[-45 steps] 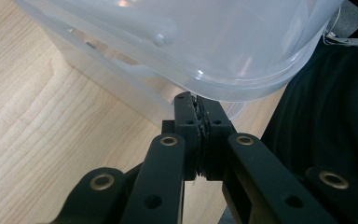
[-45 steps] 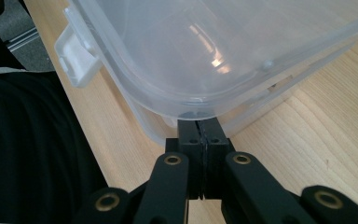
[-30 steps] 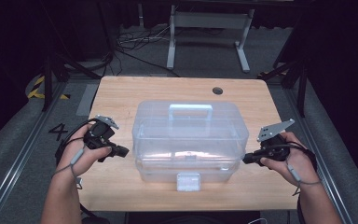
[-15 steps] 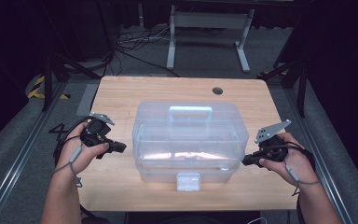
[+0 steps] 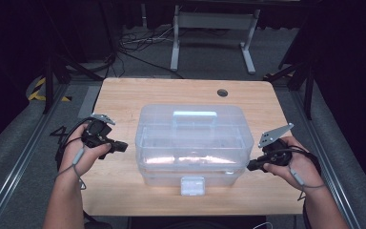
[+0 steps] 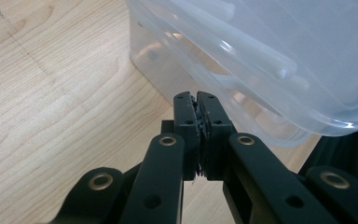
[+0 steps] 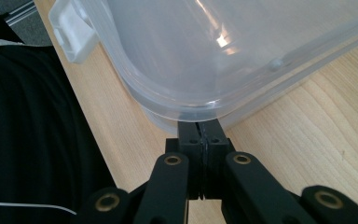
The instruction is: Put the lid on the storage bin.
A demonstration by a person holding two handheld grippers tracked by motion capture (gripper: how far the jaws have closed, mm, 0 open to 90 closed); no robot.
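A clear plastic storage box (image 5: 190,143) with its lid on stands in the middle of the wooden table (image 5: 124,95). A handle (image 5: 194,116) lies on the lid and a white latch (image 5: 192,185) sits at the front. My left gripper (image 5: 123,146) is shut and empty, pointing at the box's left side with a small gap. In the left gripper view its tips (image 6: 196,97) stand just short of the box (image 6: 261,56). My right gripper (image 5: 249,166) is shut at the box's right end. In the right gripper view its tips (image 7: 200,125) reach the lid rim (image 7: 214,46) near the latch (image 7: 72,32).
A round cable hole (image 5: 222,92) lies in the table's far right part. Beyond the table are a metal stand (image 5: 209,28) and cables on the floor. Bare wood runs along both sides of the box and behind it.
My left gripper has drawn back a little to the left, away from the box's side. The right gripper and the box have kept still.
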